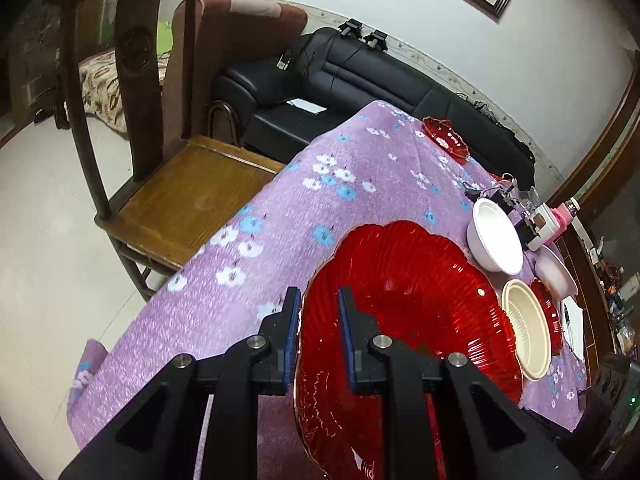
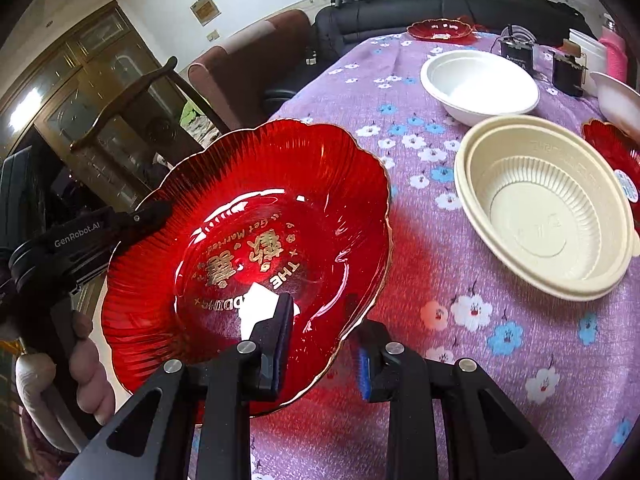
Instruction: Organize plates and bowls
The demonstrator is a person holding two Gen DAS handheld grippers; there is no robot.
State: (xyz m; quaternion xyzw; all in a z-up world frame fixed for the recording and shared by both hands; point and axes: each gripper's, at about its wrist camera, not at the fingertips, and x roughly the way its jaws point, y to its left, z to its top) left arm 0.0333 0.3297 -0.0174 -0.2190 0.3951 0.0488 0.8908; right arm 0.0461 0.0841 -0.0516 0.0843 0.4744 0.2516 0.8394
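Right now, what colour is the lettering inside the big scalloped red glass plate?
Gold lettering on the big scalloped red glass plate; clearest in the right wrist view.

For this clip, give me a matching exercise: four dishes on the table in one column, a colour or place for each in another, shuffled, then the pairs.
Things:
1. large plate
2. ribbed bowl
3. smooth bowl
4. small dish

Descriptions:
A. white, behind the cream one
B. red, at the far end near the black sofa
C. red with gold lettering, its rim between the fingers of both grippers
D. cream, on the purple flowered cloth

Pairs: 1-C, 2-D, 3-A, 4-B
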